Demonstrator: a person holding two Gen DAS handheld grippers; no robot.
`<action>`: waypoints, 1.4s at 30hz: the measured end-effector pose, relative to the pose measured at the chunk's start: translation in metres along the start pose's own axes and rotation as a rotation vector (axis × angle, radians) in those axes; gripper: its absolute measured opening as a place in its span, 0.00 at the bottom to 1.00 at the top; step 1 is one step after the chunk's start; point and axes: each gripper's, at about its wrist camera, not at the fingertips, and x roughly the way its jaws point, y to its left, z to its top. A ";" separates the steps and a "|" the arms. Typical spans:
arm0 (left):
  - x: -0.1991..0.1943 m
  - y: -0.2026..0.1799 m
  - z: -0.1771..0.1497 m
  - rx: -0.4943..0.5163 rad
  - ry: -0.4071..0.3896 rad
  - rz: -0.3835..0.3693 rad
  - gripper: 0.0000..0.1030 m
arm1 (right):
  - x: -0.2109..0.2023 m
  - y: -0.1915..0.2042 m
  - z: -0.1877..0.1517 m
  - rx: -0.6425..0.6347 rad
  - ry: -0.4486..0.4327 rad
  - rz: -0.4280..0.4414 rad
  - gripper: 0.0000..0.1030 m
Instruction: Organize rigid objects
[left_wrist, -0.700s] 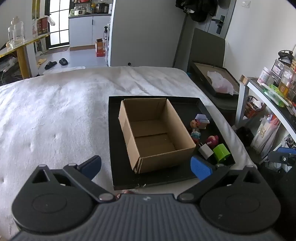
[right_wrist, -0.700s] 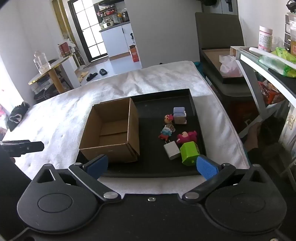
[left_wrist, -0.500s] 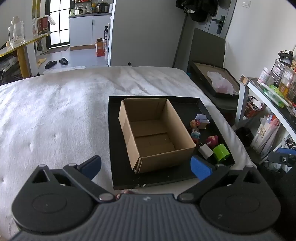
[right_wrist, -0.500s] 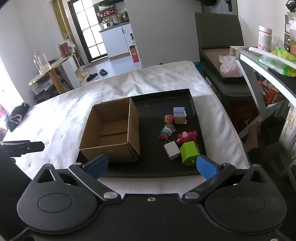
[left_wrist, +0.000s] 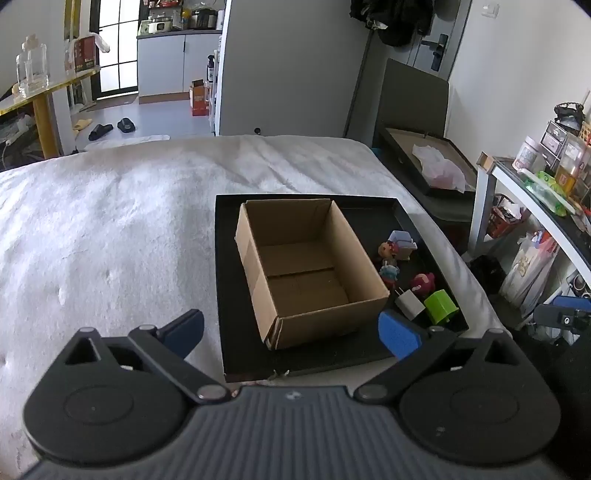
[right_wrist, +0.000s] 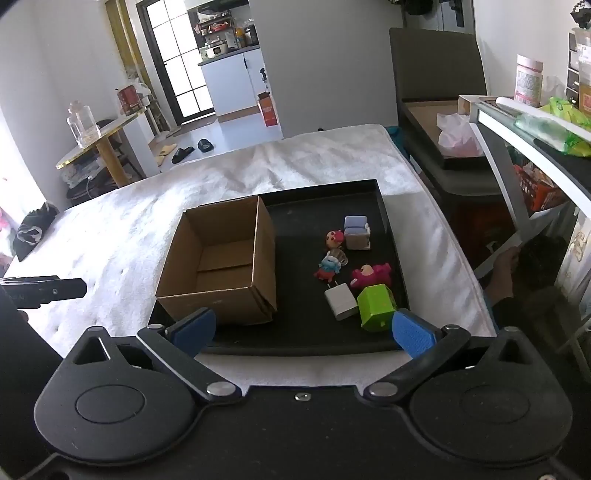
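An empty open cardboard box stands on the left half of a black tray on a white bed. Right of the box lie small objects: a green block, a white charger plug, a pink figure, a blue-and-red figure, a red-headed figure and a lilac-and-beige cube. My left gripper hangs open before the tray's near edge. My right gripper is open too, nothing between its pads.
The white bedspread spreads wide to the left of the tray. A shelf unit with jars and bags stands right of the bed, and a dark bin with a tray on top sits beyond it.
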 end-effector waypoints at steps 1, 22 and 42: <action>0.000 0.000 0.000 -0.001 0.000 0.001 0.98 | 0.000 0.000 0.000 -0.004 0.000 -0.005 1.00; 0.002 0.003 -0.002 -0.002 0.000 0.013 0.98 | 0.001 0.000 -0.001 -0.018 -0.004 -0.019 1.00; 0.002 0.005 -0.004 -0.007 -0.004 0.010 0.98 | -0.001 -0.005 -0.002 -0.014 -0.010 -0.027 1.00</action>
